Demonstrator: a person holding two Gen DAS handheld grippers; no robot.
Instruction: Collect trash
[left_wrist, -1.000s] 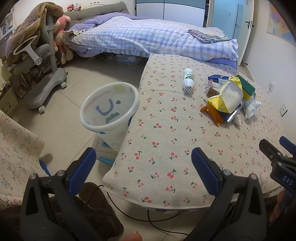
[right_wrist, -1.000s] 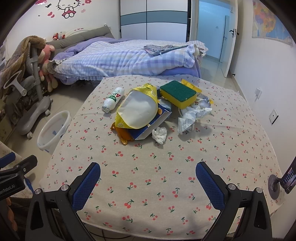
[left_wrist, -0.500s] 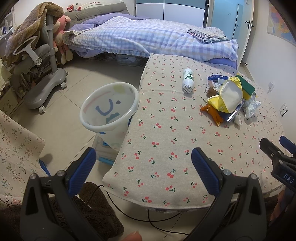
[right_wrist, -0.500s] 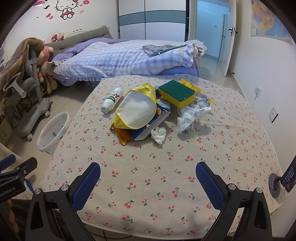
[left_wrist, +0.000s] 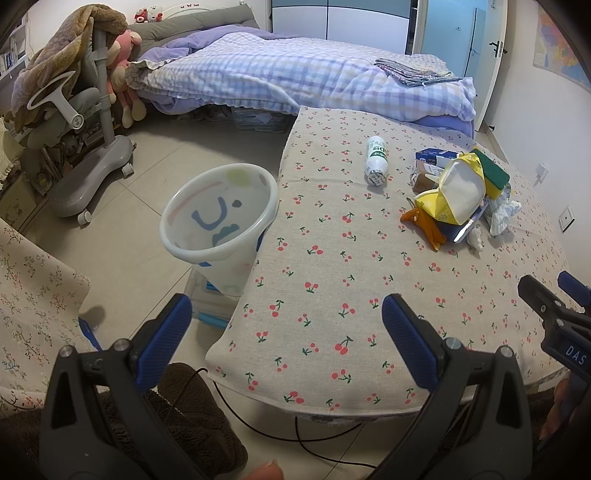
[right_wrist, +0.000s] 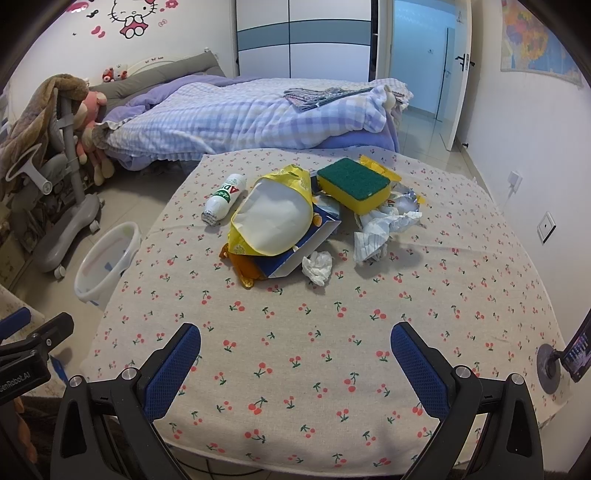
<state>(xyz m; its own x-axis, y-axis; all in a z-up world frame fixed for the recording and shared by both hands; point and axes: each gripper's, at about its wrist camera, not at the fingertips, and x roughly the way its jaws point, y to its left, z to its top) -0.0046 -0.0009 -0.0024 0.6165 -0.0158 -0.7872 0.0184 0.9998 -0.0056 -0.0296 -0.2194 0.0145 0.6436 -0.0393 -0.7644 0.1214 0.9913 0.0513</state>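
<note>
A pile of trash lies at the far middle of the cherry-print table (right_wrist: 332, 369): a yellow bag (right_wrist: 271, 221), a blue carton (right_wrist: 295, 254), an orange wrapper (right_wrist: 245, 271), crumpled tissues (right_wrist: 317, 266), crumpled paper (right_wrist: 376, 229) and a green-and-yellow sponge (right_wrist: 354, 184). A small white bottle (right_wrist: 223, 199) lies on its side left of the pile. A white bin (left_wrist: 218, 225) stands on the floor by the table's left edge. My right gripper (right_wrist: 295, 362) hangs open over the near table edge. My left gripper (left_wrist: 286, 325) is open above the table's near-left corner.
A bed with a checked quilt (right_wrist: 240, 118) sits behind the table. A grey chair base (left_wrist: 92, 166) stands on the floor at left. A cable (left_wrist: 314, 439) hangs under the table edge. A phone on a mount (right_wrist: 569, 354) is at the right edge.
The right wrist view has crept slightly closer to the pile. The left gripper has barely moved. Both stay open.
</note>
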